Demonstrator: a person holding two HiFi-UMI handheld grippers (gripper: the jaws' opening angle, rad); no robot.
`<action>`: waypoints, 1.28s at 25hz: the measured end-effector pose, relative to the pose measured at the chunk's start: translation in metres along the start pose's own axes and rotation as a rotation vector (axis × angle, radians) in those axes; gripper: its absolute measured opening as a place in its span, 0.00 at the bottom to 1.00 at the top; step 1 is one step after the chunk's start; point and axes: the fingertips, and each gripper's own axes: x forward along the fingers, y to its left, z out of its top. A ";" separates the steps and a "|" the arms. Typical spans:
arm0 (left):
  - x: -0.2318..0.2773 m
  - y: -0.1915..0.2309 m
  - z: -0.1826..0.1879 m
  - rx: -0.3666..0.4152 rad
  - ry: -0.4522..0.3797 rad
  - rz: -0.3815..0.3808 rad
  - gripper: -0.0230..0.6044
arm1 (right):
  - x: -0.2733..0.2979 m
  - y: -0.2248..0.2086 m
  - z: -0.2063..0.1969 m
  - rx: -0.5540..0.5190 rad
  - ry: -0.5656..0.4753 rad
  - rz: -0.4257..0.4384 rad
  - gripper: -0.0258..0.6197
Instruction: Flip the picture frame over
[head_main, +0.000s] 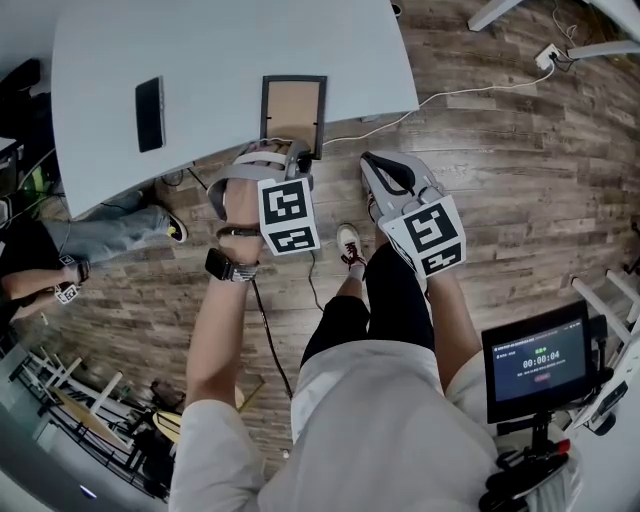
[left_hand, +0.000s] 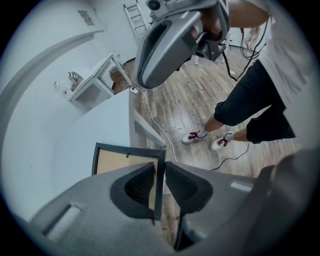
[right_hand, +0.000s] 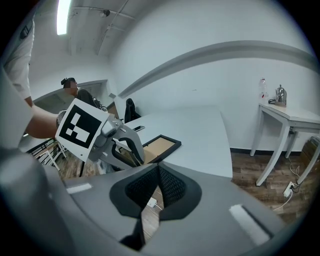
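Two grippers: the left gripper (left_hand: 160, 164) does the work, and the right gripper (right_hand: 158, 167) is spare.
Left gripper: its jaws are pinched on a dark side rail of the picture frame (head_main: 293, 110), and the rail runs straight up between the pads.
Right gripper: its jaws are closed with nothing between them. It hangs just off the table's near edge, over the wooden floor (head_main: 500, 200).
Frame: it sits at the near edge of the pale table (head_main: 200, 60) with its brown backing board facing up. I cannot tell whether the gripped end is already off the surface.
Nearby: a dark phone (head_main: 149, 113) lies well to the frame's left. A white cable (head_main: 470, 95) trails over the floor.
Step, as I read it: lift by that rail and roll the frame onto its other face.
Doing it well: the rail is thin, so I would keep the pinch firm and square. Turn from the wrist, inward over the table and not toward the drop.
Risk: a hold on one side may let the frame swing. The spare gripper could steady the far rail.
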 end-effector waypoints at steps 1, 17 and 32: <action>0.000 0.001 0.001 0.008 0.004 0.009 0.16 | 0.000 -0.001 0.000 0.001 -0.002 0.000 0.04; -0.013 0.006 0.016 -0.120 -0.103 -0.002 0.12 | -0.008 -0.005 0.007 0.009 -0.003 -0.008 0.04; -0.088 0.087 0.048 -0.607 -0.597 0.186 0.12 | -0.026 -0.031 0.081 -0.015 -0.075 -0.065 0.04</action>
